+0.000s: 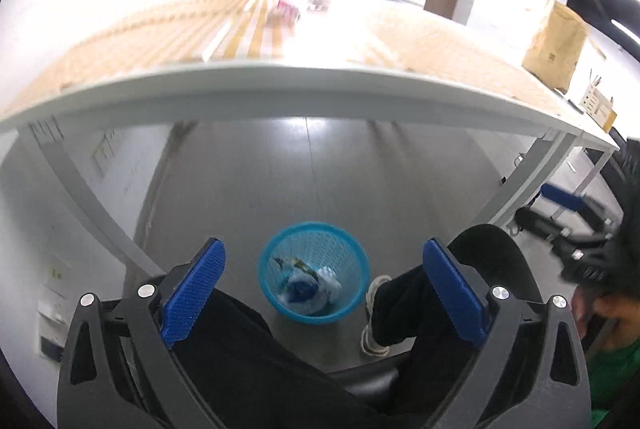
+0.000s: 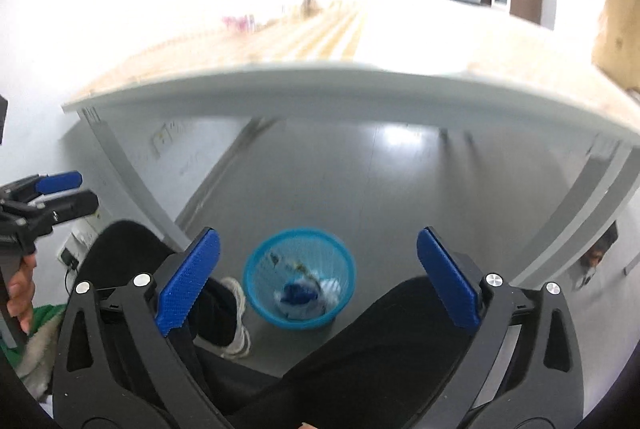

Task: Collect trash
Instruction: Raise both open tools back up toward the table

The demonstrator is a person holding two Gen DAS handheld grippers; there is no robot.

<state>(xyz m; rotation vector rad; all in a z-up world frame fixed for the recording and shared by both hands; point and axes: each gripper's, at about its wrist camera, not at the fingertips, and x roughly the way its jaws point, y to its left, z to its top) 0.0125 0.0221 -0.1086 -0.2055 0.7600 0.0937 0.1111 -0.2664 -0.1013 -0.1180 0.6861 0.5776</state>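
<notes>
Judging by its crumpled look, the trash lying in the blue mesh basket, low in the middle of both wrist views, is light, soft wrapper or tissue, white and blue with a brownish scrap: stuff that would give under the pads and want a pinch across its bulk, not at a loose corner. More possible trash shows as two small pinkish blurs near the top centre of the left view, on the far part of the wood-patterned table; they seem small and light too, but glare and motion blur leave their shape and material unreadable. The left gripper has its blue pads spread wide with nothing between them, only the basket on the floor seen through the gap; the right gripper is likewise spread and empty. At the left edge of the right view the left gripper appears again, held in a hand, cut off by the frame. The person's dark trouser legs and a pale shoe flank the basket and hide part of the floor. A tan box at upper right is half washed out, and the basket's underside cannot be seen.
</notes>
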